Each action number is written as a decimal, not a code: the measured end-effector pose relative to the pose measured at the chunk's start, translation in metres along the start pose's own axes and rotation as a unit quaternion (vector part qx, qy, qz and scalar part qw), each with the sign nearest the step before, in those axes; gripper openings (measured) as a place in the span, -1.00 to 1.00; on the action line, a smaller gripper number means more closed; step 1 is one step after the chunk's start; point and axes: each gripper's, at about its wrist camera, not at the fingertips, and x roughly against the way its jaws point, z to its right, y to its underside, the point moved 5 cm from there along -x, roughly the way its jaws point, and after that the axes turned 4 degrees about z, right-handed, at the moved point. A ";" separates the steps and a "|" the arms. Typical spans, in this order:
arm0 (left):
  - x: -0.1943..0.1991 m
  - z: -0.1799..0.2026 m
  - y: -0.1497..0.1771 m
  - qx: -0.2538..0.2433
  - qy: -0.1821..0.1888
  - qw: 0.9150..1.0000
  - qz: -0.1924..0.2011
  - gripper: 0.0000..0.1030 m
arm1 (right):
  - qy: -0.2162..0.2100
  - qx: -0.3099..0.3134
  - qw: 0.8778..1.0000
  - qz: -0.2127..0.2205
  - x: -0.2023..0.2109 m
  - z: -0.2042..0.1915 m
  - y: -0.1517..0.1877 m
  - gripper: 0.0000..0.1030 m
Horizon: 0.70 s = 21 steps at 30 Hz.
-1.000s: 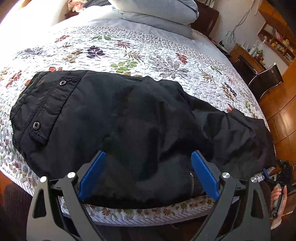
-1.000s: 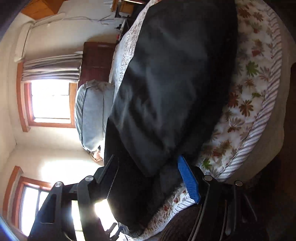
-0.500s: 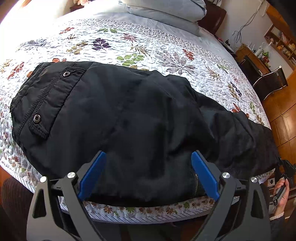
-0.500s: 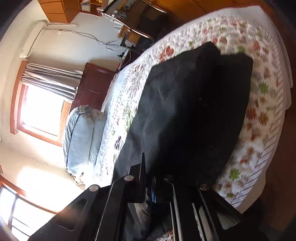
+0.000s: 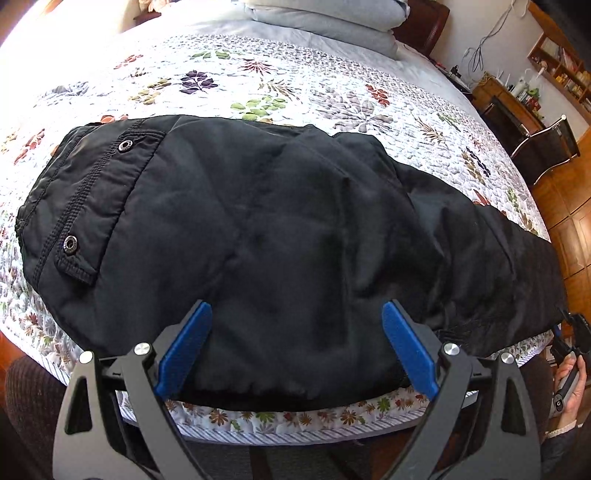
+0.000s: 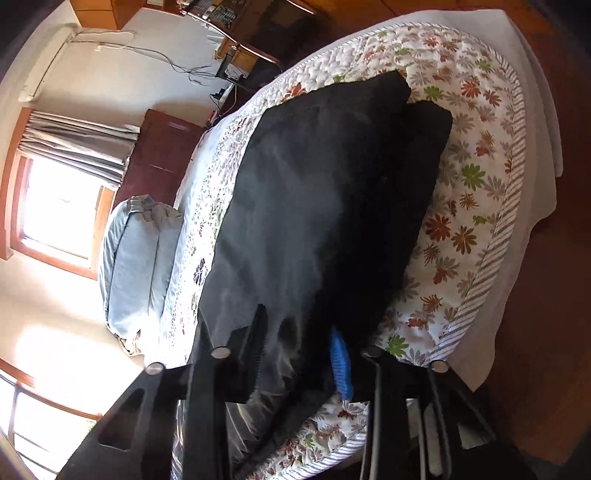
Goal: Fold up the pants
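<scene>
A bedroom with a wide bed (image 5: 332,85) fills both views, its quilt (image 5: 388,107) printed with leaves, grey pillows (image 5: 325,22) stacked at the headboard end and a curtained window (image 6: 55,206) on the wall beyond them. The black pants (image 5: 280,236) lie folded lengthwise along the bed's near edge, well away from the pillows — the waistband end with its two snap buttons (image 5: 69,244) is at the left of the left wrist view, the legs trailing off to the right toward the bed's corner. The left gripper (image 5: 295,350) hovers over the near hem of the pants at the bed's edge, its blue pads (image 5: 184,347) spread wide with nothing between them but the cloth lying flat below; the pads do not press on it. At the far right of that view a hand (image 5: 570,384) holds the handle of the other tool by the bed's corner. The right gripper (image 6: 299,347) is at the leg end of the pants, its jaws having just been opening — a bunch of black fabric sits between the fingers, and the blue pad (image 6: 340,363) touches it, though whether it is clamped I cannot tell.
</scene>
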 end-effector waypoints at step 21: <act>0.002 -0.003 0.002 0.017 0.009 1.000 -0.003 0.81 | 0.011 -0.046 0.997 0.055 -0.035 0.001 -0.036 0.31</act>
